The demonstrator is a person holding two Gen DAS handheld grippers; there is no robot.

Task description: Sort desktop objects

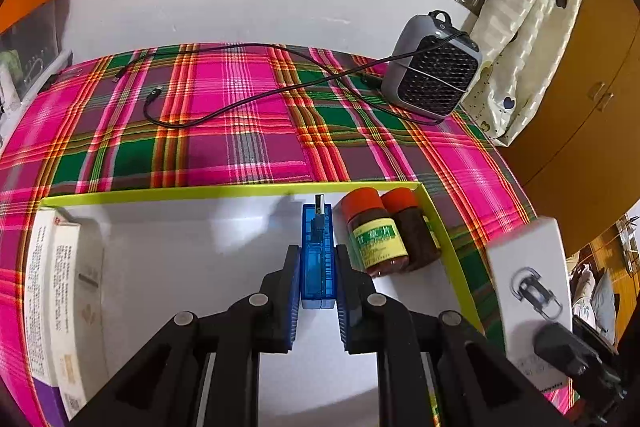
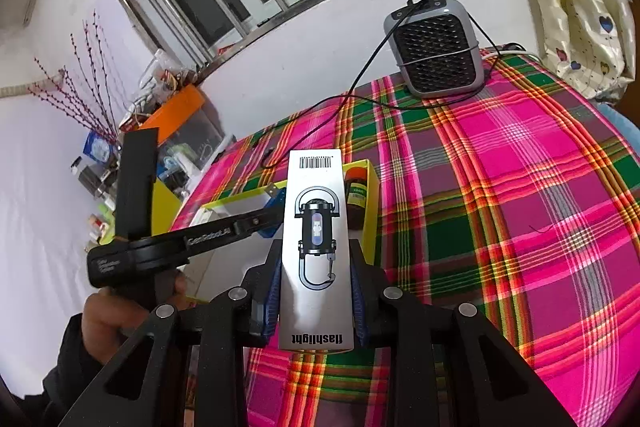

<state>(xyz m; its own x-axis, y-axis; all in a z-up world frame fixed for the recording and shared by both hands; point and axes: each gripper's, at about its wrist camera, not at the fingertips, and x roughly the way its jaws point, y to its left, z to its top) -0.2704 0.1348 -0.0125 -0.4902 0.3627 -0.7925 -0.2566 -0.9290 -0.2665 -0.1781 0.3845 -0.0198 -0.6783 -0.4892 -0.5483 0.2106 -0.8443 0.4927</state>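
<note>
While both my tongs were loaded, the left tongs [image 1: 318, 267] sat clamped on the blue USB module [image 1: 317, 247], long axis running straight ahead, plug forward, low over the yellow-rimmed box [image 1: 240, 190] beside two orange-capped bottles [image 1: 376, 231]. Right tongs [image 2: 316, 291] clamped the flashlight carton [image 2: 315, 227], lengthwise, just right of that box, on the plaid desk [image 2: 520, 187].

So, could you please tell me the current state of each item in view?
left gripper: shut on blue USB module, over the tray.
right gripper: shut on flashlight box, held above the cloth.
yellow-rimmed tray: open, partly filled.
two pill bottles: capped, lying in tray.
fan heater: upright, cable wrapped around it.
</note>
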